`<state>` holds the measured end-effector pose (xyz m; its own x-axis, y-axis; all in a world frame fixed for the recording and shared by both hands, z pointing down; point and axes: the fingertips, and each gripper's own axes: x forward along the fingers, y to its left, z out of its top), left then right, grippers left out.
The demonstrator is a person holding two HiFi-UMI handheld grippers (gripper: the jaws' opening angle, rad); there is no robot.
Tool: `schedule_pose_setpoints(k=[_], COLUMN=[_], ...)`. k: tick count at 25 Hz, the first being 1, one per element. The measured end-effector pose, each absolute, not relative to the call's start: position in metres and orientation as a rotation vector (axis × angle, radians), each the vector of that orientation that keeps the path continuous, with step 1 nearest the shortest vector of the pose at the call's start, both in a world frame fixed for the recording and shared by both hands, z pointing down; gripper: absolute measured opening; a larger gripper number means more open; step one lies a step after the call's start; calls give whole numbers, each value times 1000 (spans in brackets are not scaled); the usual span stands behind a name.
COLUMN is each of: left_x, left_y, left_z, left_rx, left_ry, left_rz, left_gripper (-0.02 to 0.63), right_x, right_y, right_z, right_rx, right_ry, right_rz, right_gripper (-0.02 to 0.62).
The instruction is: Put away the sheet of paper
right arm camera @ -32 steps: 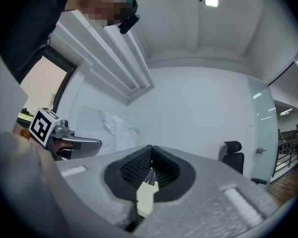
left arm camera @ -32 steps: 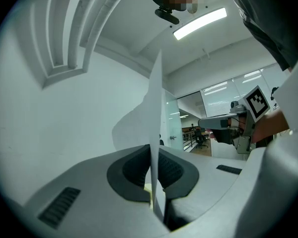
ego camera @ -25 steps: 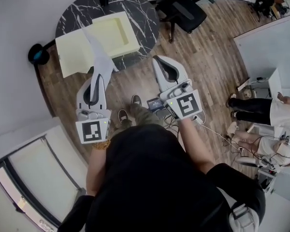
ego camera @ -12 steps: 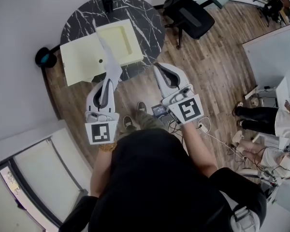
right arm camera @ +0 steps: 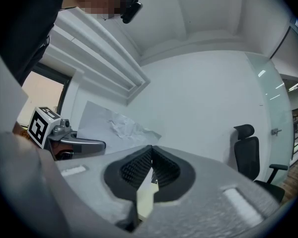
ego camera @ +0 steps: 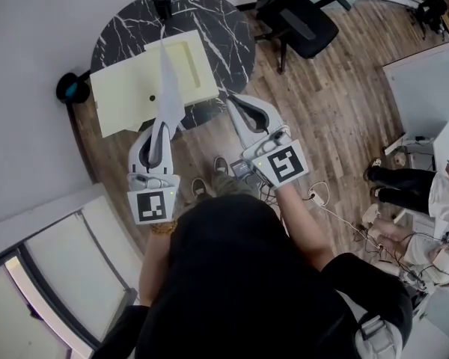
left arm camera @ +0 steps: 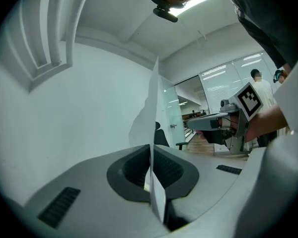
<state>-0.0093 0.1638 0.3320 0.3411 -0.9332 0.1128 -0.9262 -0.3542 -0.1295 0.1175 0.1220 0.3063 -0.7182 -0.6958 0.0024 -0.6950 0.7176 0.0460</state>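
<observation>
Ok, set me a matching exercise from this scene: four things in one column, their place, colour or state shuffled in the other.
1 sheet of paper
2 yellow tray
3 office chair
4 round table

a black with white veins
b on the wood floor, right of the table
c clamped in the fingers of the left gripper
d lying on the table top

Pairs: 1-c, 2-d, 3-b, 4-a

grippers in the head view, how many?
2. Left gripper, shut on the sheet of paper at the near edge of the round table; right gripper beside it, shut, empty.
</observation>
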Motion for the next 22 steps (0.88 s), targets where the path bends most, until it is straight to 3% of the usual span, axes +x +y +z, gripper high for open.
schedule_pose_setpoints(k=[22], left_x=[5], left_y=[109], left_z=[342], left_rx=[-2370], left_ry=[1966], left_rz=[-379], left_gripper=[9], right_x=[170], right_y=[50], right_z=[336], right_rx=[1037], right_ry=[-2959], right_rz=[38], right_gripper=[-3])
